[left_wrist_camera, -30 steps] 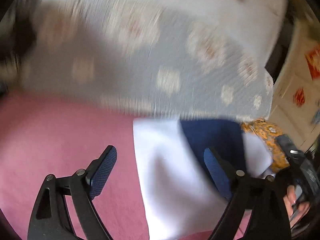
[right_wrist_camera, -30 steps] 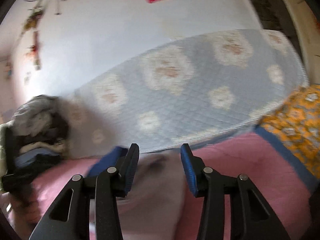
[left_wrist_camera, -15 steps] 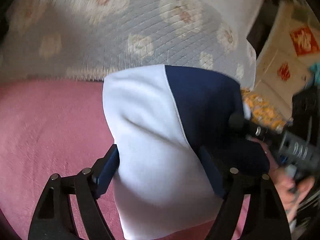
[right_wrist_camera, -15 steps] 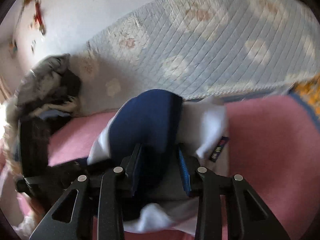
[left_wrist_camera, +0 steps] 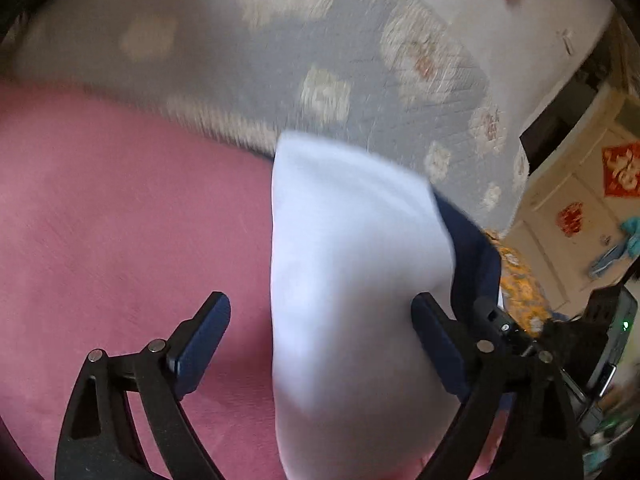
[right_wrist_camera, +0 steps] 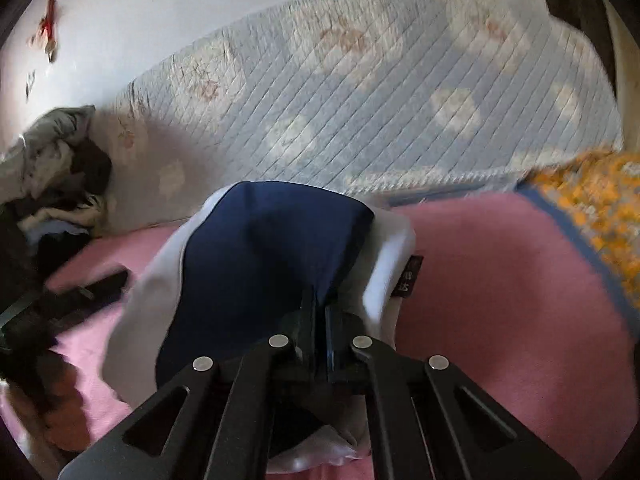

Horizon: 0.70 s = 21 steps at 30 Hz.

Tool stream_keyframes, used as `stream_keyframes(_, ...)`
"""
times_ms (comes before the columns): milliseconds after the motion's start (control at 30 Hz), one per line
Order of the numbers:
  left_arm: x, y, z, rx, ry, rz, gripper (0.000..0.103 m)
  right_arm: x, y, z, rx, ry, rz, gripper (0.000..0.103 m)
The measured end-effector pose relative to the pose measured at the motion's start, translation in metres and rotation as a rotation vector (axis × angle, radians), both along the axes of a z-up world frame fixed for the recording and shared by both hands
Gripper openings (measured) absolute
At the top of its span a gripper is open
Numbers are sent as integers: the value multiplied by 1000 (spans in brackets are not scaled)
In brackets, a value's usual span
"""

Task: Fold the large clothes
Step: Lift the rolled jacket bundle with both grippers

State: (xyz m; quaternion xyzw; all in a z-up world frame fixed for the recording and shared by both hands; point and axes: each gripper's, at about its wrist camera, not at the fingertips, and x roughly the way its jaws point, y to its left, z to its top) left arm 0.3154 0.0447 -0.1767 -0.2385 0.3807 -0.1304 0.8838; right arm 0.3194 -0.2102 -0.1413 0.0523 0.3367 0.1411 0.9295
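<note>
A large white and navy garment (left_wrist_camera: 352, 240) stands bunched up on the pink bed cover (left_wrist_camera: 120, 220). My left gripper (left_wrist_camera: 320, 304) straddles its white side, jaws wide and opening. The left pad is clear of the cloth, while the right pad (left_wrist_camera: 432, 328) sits beside it without pinching it. In the right wrist view the navy panel of the garment (right_wrist_camera: 256, 256) faces me, and my right gripper (right_wrist_camera: 320, 308) is shut on a fold of it near the white edge with the small dark label (right_wrist_camera: 410, 276). The left gripper's dark frame (right_wrist_camera: 80, 292) shows at the left.
A pale blue quilt with flower patches (right_wrist_camera: 380, 112) leans along the wall behind the bed. A heap of grey and dark clothes (right_wrist_camera: 60, 184) lies at the back left. An orange patterned cloth (right_wrist_camera: 592, 200) covers the right edge. A cream door with red decorations (left_wrist_camera: 580, 220) stands at the right.
The right jaws have closed onto the navy fold. The left jaws have spread wider around the garment. Both grippers have sunk towards the bed, and the left view now shows mostly white.
</note>
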Motion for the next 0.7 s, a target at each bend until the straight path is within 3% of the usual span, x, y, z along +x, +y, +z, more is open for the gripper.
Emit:
stream_keyframes(100,-1,-2,3,6,15,-13,89,-4,-5,-2,52,1,18,4)
stream_keyframes(233,-12,-21,15,208,-67,12,88,-3,-17,4,132,13,36,15)
stream_keyframes(300,-16,-26,17,258,-92,18,88,-1,-18,4,171,6,43,39)
stream_keyframes(333,-17,-26,18,273,-101,22,88,-2,-18,3,181,6,51,63)
stream_keyframes(367,-19,-27,18,285,-109,24,88,-2,-15,2,185,10,79,77)
stream_keyframes(467,-18,-24,17,282,-112,19,88,-2,-1,-1,98,6,74,80)
stream_keyframes(567,-16,-22,16,266,-106,20,88,1,-3,-9,12,11,-81,82)
stream_keyframes(667,-15,-18,14,242,-93,19,89,17,-21,-28,173,106,-48,85)
stream_keyframes(700,-11,-12,11,186,-65,9,89,31,-31,-43,315,197,30,85)
